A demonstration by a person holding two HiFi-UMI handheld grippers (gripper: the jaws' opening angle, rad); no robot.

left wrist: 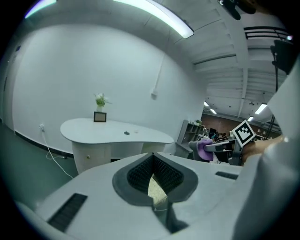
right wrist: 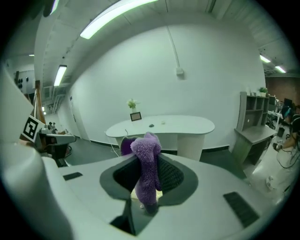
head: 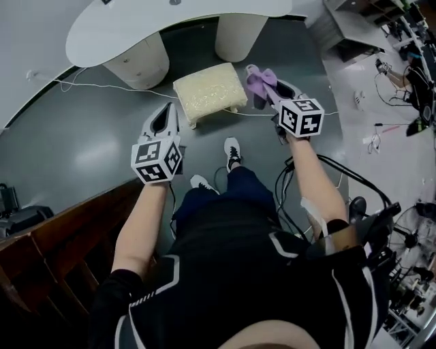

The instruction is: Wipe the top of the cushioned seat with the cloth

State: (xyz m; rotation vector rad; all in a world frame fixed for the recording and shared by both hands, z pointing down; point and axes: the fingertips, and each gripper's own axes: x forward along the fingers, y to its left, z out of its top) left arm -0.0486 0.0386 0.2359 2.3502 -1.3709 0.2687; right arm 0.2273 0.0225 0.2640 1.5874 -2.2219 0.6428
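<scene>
The cushioned seat (head: 209, 92), a cream square pad on a low stool, stands on the grey floor in front of the white desk. My right gripper (head: 263, 84) hovers at the seat's right edge, shut on the purple cloth (head: 259, 80). In the right gripper view the cloth (right wrist: 147, 165) hangs bunched between the jaws of that gripper (right wrist: 146, 154). My left gripper (head: 164, 116) is left of the seat, jaws closed at the tips with nothing held. In the left gripper view a strip of the seat (left wrist: 157, 187) shows below the left gripper (left wrist: 153, 157).
A curved white desk (head: 150, 20) on two round pedestals stands just behind the seat. A white cable (head: 102, 87) runs across the floor. Dark wooden furniture (head: 61, 238) sits at the lower left. The person's shoes (head: 232, 151) are near the seat. Cables and equipment crowd the right side.
</scene>
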